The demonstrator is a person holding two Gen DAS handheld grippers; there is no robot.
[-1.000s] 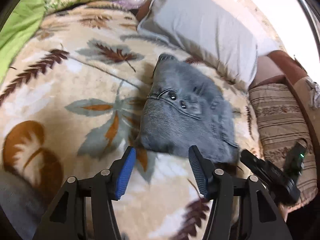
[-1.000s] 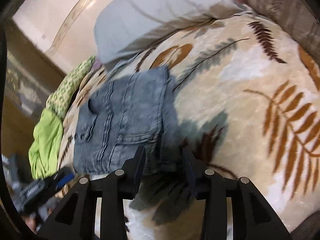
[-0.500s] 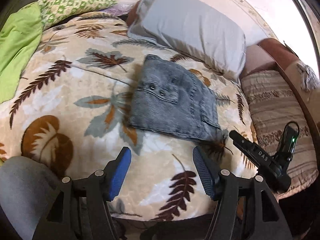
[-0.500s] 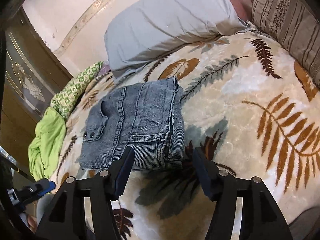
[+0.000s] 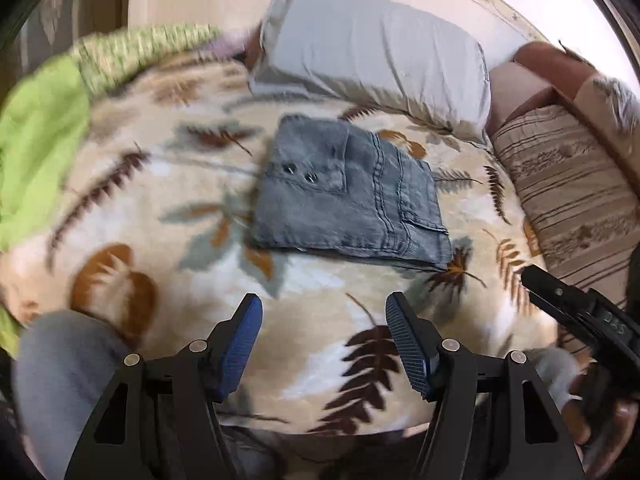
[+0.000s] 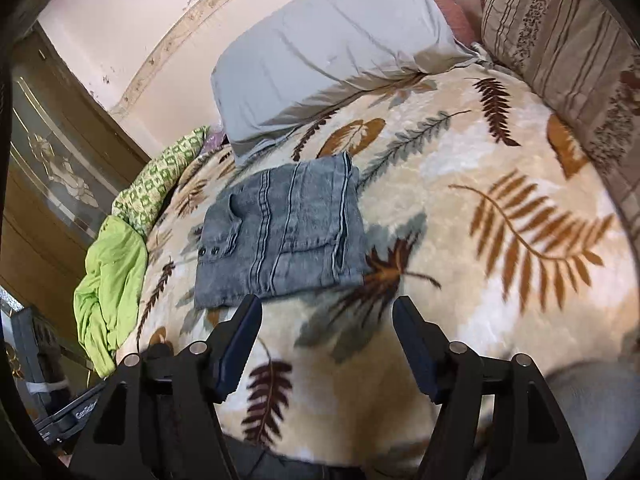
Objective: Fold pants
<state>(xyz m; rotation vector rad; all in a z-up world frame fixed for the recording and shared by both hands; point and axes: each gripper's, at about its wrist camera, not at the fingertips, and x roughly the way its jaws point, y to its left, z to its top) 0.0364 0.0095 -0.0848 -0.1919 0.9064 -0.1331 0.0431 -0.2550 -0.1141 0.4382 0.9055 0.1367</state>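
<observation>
Left wrist view shows the pants (image 5: pixel 348 196) folded flat on the bed (image 5: pixel 352 320) (job looks done), so both claws, left claw (image 5: pixel 324 340) and right claw (image 6: pixel 326 344), hang wide and empty; the right one's jaws have just been opening.

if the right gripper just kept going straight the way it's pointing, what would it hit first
Most likely the leaf-print blanket, just short of the folded jeans. The right gripper is open and empty, angled down at the bed; depth is hard to judge.
</observation>
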